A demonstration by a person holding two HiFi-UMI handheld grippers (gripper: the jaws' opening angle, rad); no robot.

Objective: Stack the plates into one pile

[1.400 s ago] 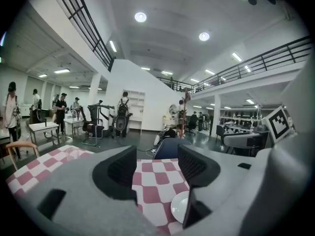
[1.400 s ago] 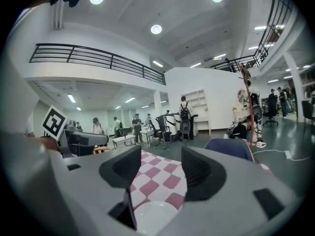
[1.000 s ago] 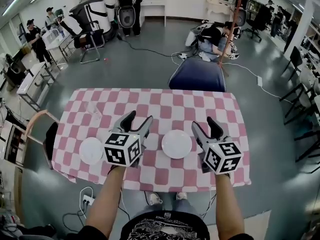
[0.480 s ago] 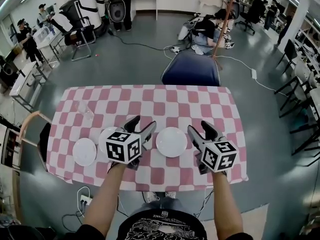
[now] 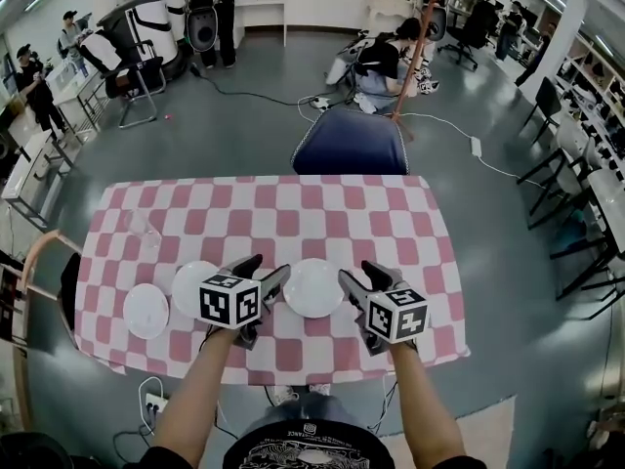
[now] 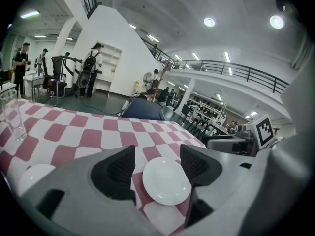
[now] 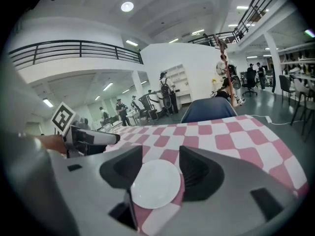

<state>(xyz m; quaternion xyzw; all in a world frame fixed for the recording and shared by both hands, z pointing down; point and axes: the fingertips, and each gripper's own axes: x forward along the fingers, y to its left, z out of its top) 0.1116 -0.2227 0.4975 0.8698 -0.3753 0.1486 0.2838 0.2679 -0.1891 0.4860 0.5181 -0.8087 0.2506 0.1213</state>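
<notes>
Where the checked tablecloth (image 5: 293,213) spreads, three white plates (image 5: 312,287) unstacked, glass (image 5: 146,228) nearby

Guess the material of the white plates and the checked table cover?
White plates: likely glazed ceramic, possibly melamine. They are plain white and smooth, with a faint sheen and a shallow raised rim. Checked table cover: looks like matte woven cloth, maybe vinyl. Its near edge hangs down unevenly.

The checked-cloth table (image 5: 322,213) fills mid-frame. On it lie a left plate (image 5: 145,310), a second plate (image 5: 191,283) just beside it, a centre plate (image 5: 312,287), and a clear glass (image 5: 140,225) at upper left.
</notes>
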